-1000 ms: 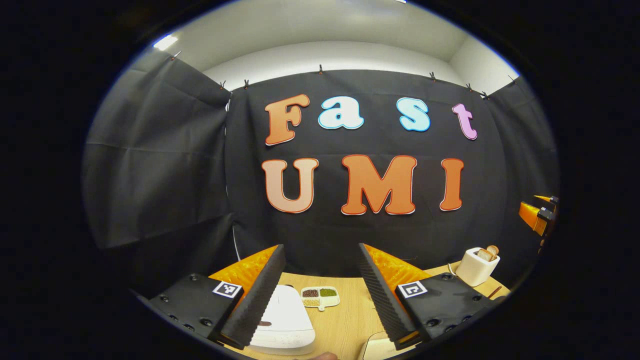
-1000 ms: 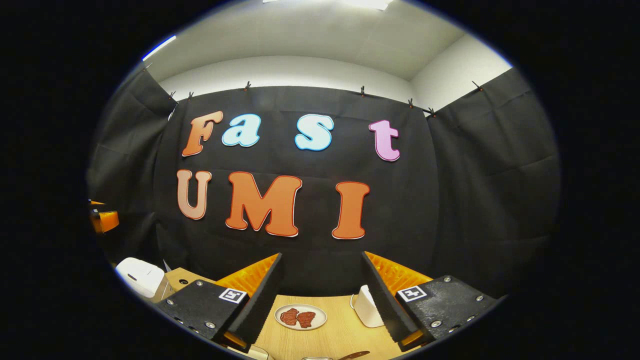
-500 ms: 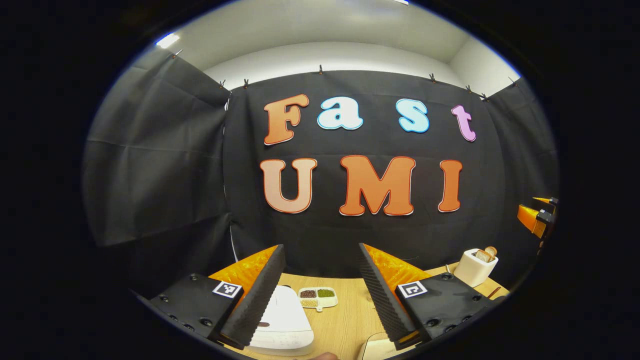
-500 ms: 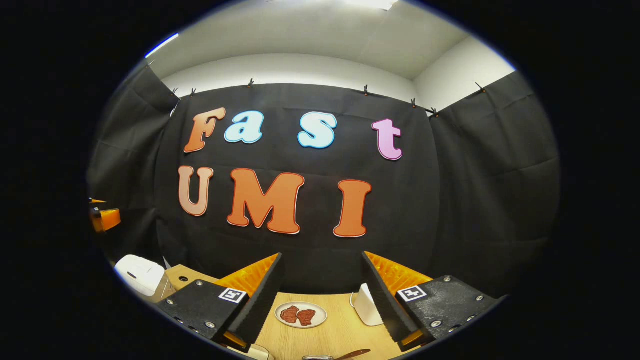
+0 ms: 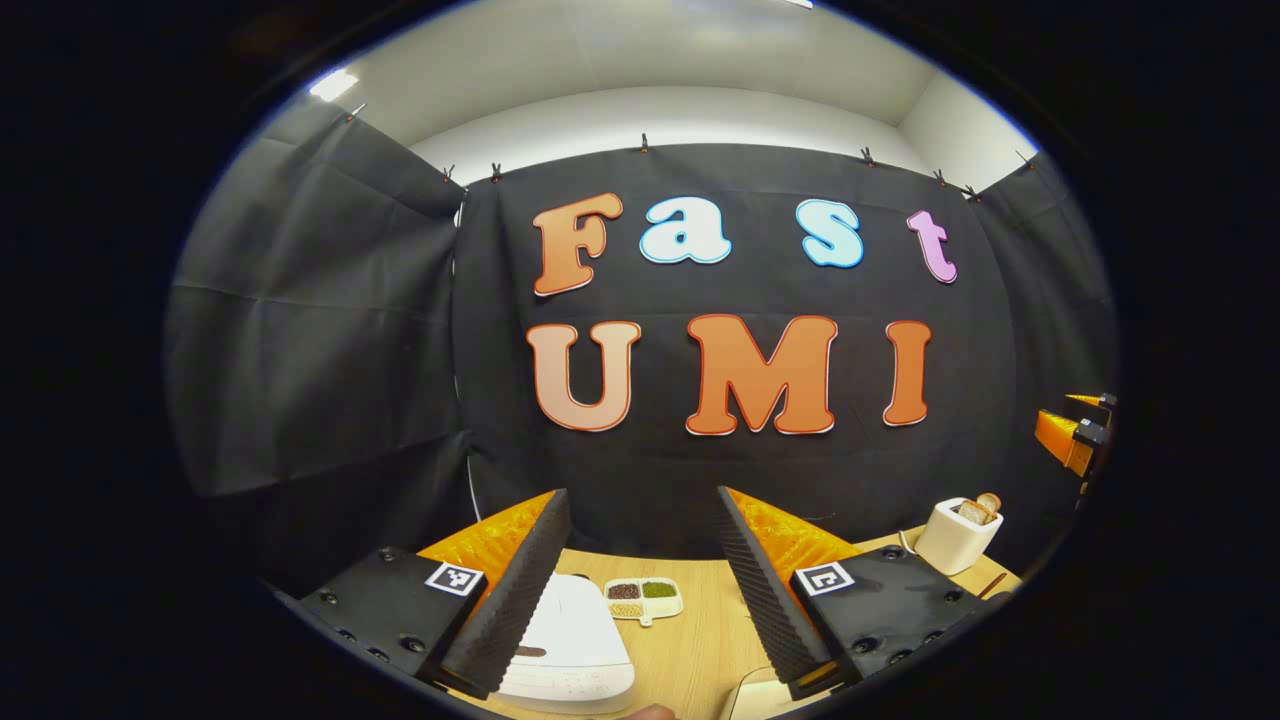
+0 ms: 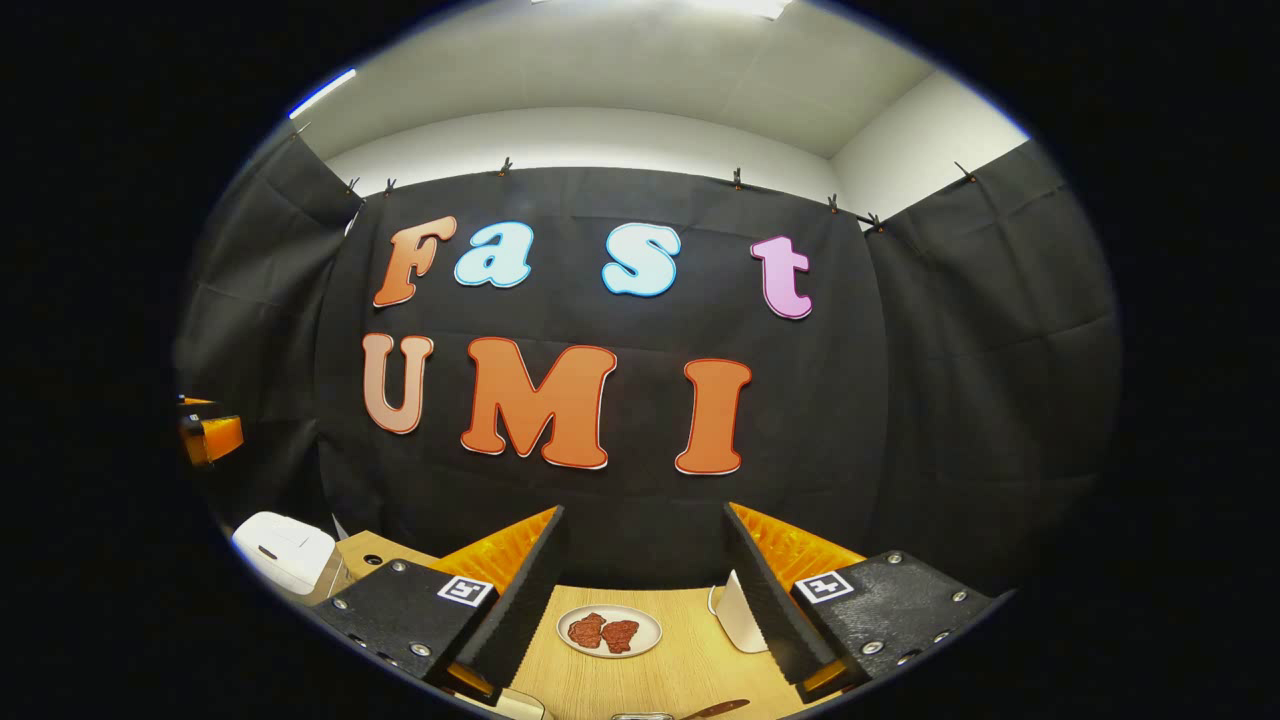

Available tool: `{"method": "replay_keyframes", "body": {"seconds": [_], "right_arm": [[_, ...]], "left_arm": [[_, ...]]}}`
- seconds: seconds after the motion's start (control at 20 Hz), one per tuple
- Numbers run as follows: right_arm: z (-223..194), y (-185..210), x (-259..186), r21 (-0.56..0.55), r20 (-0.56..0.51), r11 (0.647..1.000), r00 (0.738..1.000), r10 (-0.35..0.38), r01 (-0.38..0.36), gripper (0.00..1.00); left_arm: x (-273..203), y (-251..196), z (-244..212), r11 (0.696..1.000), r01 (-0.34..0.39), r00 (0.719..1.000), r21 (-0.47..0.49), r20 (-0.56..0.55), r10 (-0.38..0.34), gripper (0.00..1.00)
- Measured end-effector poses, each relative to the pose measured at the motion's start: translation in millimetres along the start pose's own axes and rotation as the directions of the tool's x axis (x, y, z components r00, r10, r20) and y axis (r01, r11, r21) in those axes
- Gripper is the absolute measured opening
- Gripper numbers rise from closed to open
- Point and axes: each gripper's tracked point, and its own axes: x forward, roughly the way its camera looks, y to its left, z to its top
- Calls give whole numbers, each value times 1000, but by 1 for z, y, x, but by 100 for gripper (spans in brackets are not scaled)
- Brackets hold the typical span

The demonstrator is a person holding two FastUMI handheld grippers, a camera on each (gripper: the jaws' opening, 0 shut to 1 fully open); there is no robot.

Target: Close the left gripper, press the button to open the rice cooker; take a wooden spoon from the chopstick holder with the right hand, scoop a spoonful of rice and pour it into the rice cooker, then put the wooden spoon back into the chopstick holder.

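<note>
The left gripper (image 5: 640,590) is wide open and holds nothing. Its two fingers (image 5: 520,590) stand far apart and touch nothing. Between them, low down, sits one white rice cooker (image 5: 575,645) with its lid shut. It rests on a light wooden table (image 5: 690,650). Just behind the cooker is one small white dish (image 5: 642,598) with three little heaps in it, one dark red, one green and one pale. To the right, near the back of the table, stands one white toaster (image 5: 955,535) with bread sticking out of the top. Far off at the right edge, part of the other gripper (image 5: 1075,435) shows.

The right gripper (image 6: 645,605) is wide open too, and it holds nothing. Its two fingers (image 6: 770,600) stand far apart. Between them lies one white plate (image 6: 610,632) with two reddish-brown pieces on it. Beside the right finger a white thing (image 6: 738,615) peeks out, partly hidden, so I cannot tell what it is. At the very bottom, a brown tip that may be the wooden spoon (image 6: 715,710) shows, next to a bit of grey rim. In the right gripper view the rice cooker sits far to the left.

Black cloth (image 6: 960,400) hangs all around the table. Above it are a white wall and a white ceiling (image 6: 620,90) with lights.
</note>
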Motion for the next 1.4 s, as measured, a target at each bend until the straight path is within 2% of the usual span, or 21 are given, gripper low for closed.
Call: {"method": "replay_keyframes", "body": {"seconds": [0.1, 0.15, 0.2, 0.4, 0.6, 0.7, 0.8, 0.9, 1.0, 1.1, 1.35, 1.4], "right_arm": [[-1, 1, 0, -2, -4, 1000, 1000, 3, -3, 94], [-2, 1, 1, -1, -8, 1000, 1000, 5, -5, 97], [-3, 2, 1, -1, -10, 1000, 1000, 8, -8, 94], [-4, 1, 0, -4, -9, 1000, 1000, 6, -6, 94], [-8, 0, -2, -1, -17, 1000, 1000, -10, 10, 94], [-8, 1, -4, -2, -23, 1000, 1000, -9, 9, 94], [-7, -4, -7, -24, -20, 999, 999, -26, 26, 94], [-7, -9, -9, -32, -22, 999, 999, -44, 43, 94], [-9, -12, -12, -29, -29, 998, 998, -55, 55, 94], [-14, -17, -15, -38, -36, 996, 996, -77, 75, 94], [-33, -31, -28, -55, -82, 990, 988, -132, 128, 94], [-37, -33, -31, -60, -93, 988, 985, -145, 140, 97]], "left_arm": [[2, 6, 4, 1000, -4, 1000, -11, 3, 4, 99], [3, 13, 6, 1000, -18, 1000, -16, 4, 18, 99], [5, 22, 8, 999, -32, 999, -21, 7, 32, 99], [6, 44, 13, 997, -68, 998, -18, 16, 69, 96], [10, 55, 10, 998, -64, 998, 1, -2, 64, 51], [15, 78, 4, 990, -142, 989, 10, -29, 142, 28], [24, 67, -5, 995, -82, 993, -51, -90, 77, 5], [36, 77, -32, 995, -77, 978, -70, -201, 62, 4], [38, 88, -57, 991, -105, 944, -85, -321, 72, 5], [41, 91, -83, 984, -105, 897, -143, -441, 32, 4], [44, 113, -152, 965, -185, 731, -185, -682, 9, 5], [42, 116, -165, 962, -198, 695, -189, -719, 2, 4]]}}
